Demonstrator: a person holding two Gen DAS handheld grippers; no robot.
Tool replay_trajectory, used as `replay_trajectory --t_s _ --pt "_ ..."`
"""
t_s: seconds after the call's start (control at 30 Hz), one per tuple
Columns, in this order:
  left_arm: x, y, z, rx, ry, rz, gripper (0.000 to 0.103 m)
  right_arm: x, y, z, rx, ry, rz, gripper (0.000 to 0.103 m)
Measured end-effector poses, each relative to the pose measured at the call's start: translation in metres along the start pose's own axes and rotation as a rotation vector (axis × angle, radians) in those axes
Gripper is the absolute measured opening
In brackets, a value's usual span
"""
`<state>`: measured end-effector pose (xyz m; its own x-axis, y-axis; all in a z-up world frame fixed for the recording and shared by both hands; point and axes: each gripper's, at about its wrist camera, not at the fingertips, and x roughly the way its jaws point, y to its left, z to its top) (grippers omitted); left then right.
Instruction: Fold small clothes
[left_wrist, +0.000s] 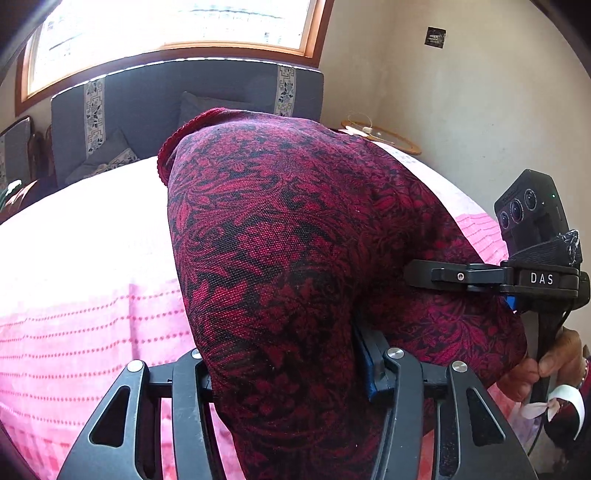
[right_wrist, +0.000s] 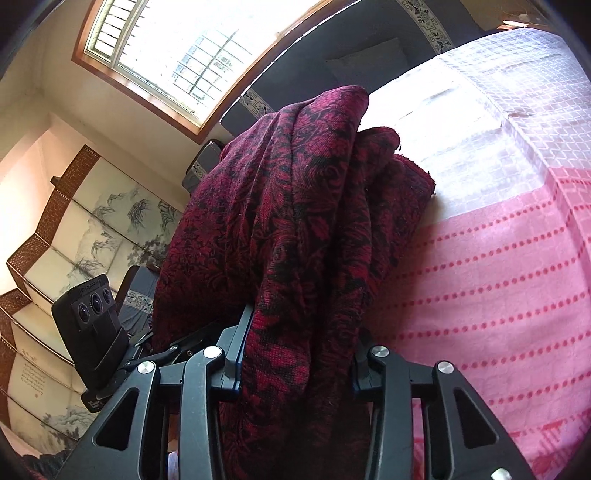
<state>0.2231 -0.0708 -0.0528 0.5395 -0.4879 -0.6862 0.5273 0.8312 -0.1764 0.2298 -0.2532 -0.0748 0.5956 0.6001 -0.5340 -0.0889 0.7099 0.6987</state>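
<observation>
Both clamped: left gripper (left_wrist: 291, 369) and right gripper (right_wrist: 295, 354) each pinched the red patterned garment (left_wrist: 295, 240) above the pink bedspread (left_wrist: 92, 332).

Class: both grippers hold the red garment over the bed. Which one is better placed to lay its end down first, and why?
Probably the right gripper: its side of the garment hangs bunched close over the bed. The left gripper holds its end taut.

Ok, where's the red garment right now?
The garment is clamped in both grippers, left and right, and fills the middle of both wrist views, above the pink bedspread.
</observation>
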Motion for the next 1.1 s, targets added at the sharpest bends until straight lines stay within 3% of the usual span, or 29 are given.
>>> replay_trajectory --t_s 0.27,0.47,0.7,0.97,1.1 --pt "-0.084 0.008 -0.059 -0.018 -0.024 0.104 0.051 0.006 0.052 -0.054 -0.049 0.034 0.083 0.036" --pt "-0.116 0.014 -0.087 -0.046 -0.039 0.134 0.051 0.009 0.076 -0.078 -0.100 0.063 0.098 0.036" --pt "-0.123 0.014 -0.111 -0.050 -0.035 0.139 0.051 0.004 0.080 -0.103 -0.102 0.081 0.086 0.036" --pt "-0.125 0.001 -0.138 -0.036 -0.086 0.167 0.052 0.001 0.076 -0.115 -0.111 0.085 0.062 0.036" --pt "-0.128 -0.001 -0.155 -0.059 -0.114 0.174 0.058 0.006 0.085 -0.116 -0.127 0.084 0.036 0.037"
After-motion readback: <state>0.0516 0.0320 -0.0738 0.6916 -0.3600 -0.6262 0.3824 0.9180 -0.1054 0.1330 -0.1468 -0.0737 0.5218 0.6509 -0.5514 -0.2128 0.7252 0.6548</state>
